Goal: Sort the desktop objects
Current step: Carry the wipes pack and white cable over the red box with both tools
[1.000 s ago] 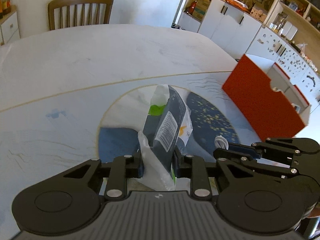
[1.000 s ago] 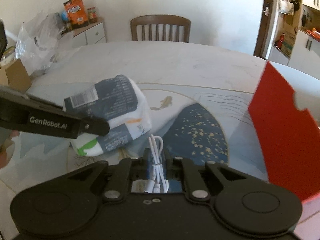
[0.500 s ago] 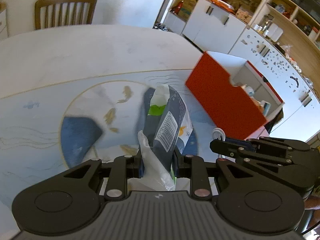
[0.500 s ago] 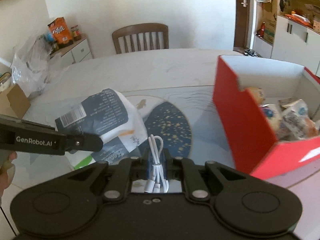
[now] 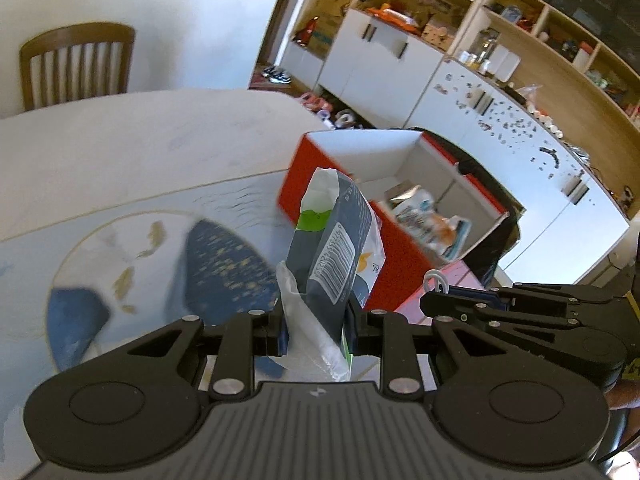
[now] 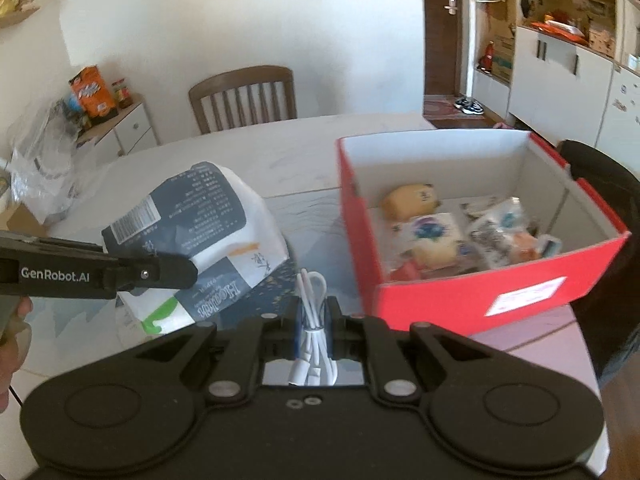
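My left gripper is shut on a dark blue and white tissue pack and holds it above the table, left of the red box. The pack also shows in the right wrist view, with the left gripper clamped on it. My right gripper is shut on a coiled white cable, just in front of the red box. The right gripper also shows in the left wrist view. The open box holds several wrapped snacks.
The round table has a blue and gold fish pattern. A wooden chair stands at its far side. A clear plastic bag lies at the table's left. White cabinets line the right wall.
Both grippers have risen and swung right toward the red box with their loads. The inside of the box has come into full view in both cameras.
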{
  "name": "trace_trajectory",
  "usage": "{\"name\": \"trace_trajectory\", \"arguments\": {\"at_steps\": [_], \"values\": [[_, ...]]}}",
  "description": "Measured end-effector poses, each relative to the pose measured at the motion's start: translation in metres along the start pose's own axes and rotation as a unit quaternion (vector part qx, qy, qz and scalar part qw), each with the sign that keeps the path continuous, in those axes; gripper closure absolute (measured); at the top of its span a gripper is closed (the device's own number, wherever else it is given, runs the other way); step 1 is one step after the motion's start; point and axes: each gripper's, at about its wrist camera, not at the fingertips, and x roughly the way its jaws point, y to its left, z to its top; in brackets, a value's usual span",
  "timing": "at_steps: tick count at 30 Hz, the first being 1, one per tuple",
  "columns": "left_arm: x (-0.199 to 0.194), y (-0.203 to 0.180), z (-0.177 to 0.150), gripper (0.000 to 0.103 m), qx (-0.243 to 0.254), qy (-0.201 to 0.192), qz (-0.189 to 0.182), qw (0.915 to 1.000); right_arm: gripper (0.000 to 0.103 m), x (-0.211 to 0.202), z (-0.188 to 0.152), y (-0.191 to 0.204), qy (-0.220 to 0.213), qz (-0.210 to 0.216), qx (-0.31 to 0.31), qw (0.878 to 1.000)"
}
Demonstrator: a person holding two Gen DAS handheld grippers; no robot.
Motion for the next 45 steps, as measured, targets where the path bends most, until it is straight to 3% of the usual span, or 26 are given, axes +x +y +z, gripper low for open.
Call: {"name": "trace_trajectory", "arguments": {"at_steps": [11,21,35,45], "values": [[0.020,-0.054,0.026,0.078,0.021,-0.017,-0.012,0.9996,0.093,-0.019,0.025,-0.066,-0.021,-0.015,0.017,1.000],[0.045,-0.089,0.047,0.078,0.023,-0.026,0.003,0.9994,0.093,-0.017,0.054,-0.119,-0.042,-0.007,0.019,0.999],[0.097,-0.118,0.076,0.078,0.025,-0.011,0.044,0.9987,0.093,0.006,0.089,-0.163,-0.053,0.008,0.021,0.998],[0.141,-0.128,0.091,0.078,0.018,0.015,0.073,0.9971,0.093,0.043,0.104,-0.185,-0.024,0.025,0.040,0.999]]}}
